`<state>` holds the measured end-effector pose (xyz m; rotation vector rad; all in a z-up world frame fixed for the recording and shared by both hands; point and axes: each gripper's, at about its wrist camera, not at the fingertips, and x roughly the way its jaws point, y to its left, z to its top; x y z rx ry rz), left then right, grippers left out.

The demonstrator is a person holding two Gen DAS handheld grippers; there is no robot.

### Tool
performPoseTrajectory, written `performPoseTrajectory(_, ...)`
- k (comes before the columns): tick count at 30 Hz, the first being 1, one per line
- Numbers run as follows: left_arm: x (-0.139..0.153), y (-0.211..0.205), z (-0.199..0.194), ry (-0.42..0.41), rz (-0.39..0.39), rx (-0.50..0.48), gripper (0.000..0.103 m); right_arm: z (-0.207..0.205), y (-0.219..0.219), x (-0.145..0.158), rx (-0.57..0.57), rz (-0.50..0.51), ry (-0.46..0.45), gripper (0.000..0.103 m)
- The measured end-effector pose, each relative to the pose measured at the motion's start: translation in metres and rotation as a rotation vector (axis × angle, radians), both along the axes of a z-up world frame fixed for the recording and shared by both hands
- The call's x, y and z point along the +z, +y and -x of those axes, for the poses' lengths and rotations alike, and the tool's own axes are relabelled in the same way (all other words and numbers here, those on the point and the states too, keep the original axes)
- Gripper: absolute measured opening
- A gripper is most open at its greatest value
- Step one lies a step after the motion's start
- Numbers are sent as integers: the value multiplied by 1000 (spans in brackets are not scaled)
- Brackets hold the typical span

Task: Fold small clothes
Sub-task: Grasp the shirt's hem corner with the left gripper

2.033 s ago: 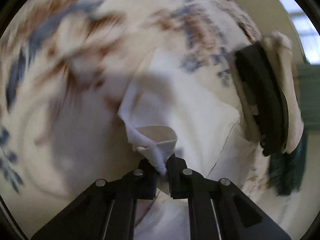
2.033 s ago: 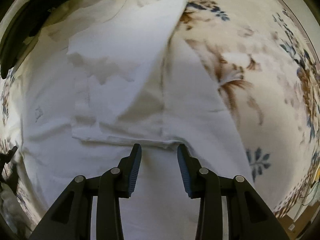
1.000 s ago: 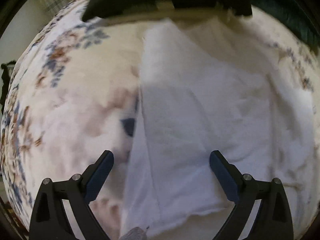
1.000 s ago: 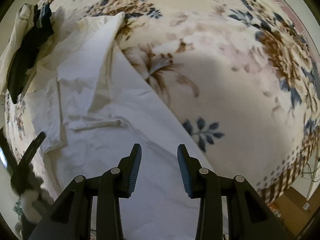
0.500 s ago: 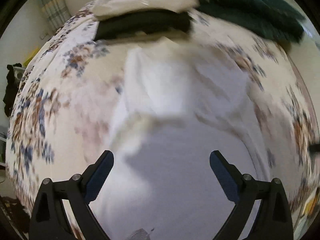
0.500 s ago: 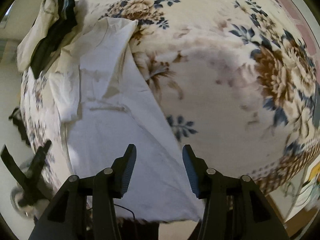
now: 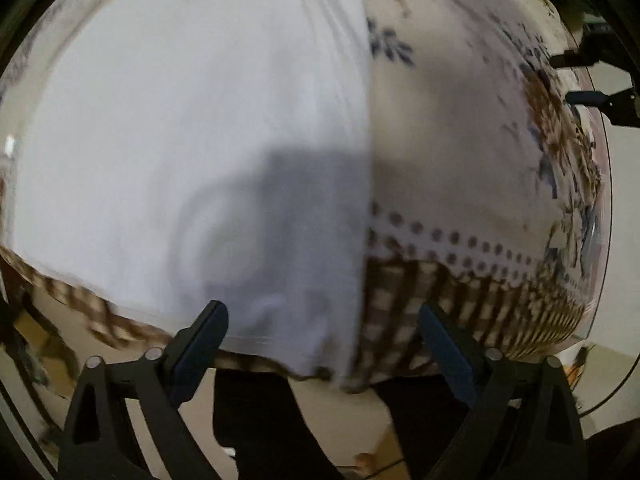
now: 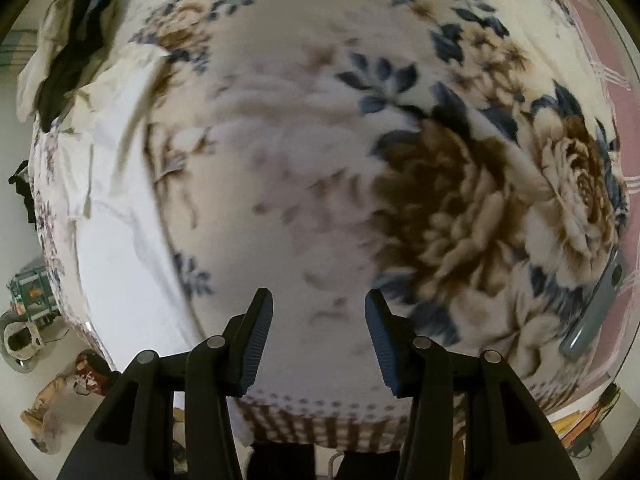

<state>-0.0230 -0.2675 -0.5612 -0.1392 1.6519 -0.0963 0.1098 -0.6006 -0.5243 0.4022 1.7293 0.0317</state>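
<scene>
The white garment [image 7: 192,128] lay on the floral bed [image 7: 460,128], its long axis running far to near; the left hand-held gripper [image 7: 322,340], wide, empty, jaws just narrowing, hung over its near-right corner; the right hand-held gripper [image 8: 318,336], half-open, empty, stood right of it.

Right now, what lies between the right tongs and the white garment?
In the right wrist view, only bare floral blanket separates the open right tongs from the white garment, which lies off to their left; nothing else sits on that stretch.
</scene>
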Motion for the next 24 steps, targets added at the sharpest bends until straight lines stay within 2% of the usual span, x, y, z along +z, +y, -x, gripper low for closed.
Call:
performPoseTrajectory(1, -9, -5, 2, 9, 4, 4, 64, -9, 7, -8, 3, -4, 4, 50)
performPoseTrajectory(2, -20, -10, 4, 28, -5, 5, 17, -29, 23, -16, 10, -6, 6, 50)
performPoseTrajectory(3, -30, -12, 5, 49, -10, 17, 2, -32, 18, -20, 23, -8, 7, 50)
performPoseTrajectory(5, -28, -7, 8, 7, -13, 73, 1, -50, 39, -31, 47, -12, 12, 50)
performPoseTrajectory(9, 13, 7, 13, -111, -14, 146, 1, -84, 66, -39, 85, -52, -2, 50)
performPoseTrajectory(15, 57, 31, 19, -179, -40, 197, 1, -155, 93, -40, 132, -130, -94, 50)
performPoseTrajectory(20, 74, 45, 21, -214, -58, 239, 1, -228, 123, -58, 71, -276, -135, 50)
performPoseTrajectory(24, 85, 60, 20, -232, -51, 270, 1, -280, 148, -85, -3, -383, -115, 50)
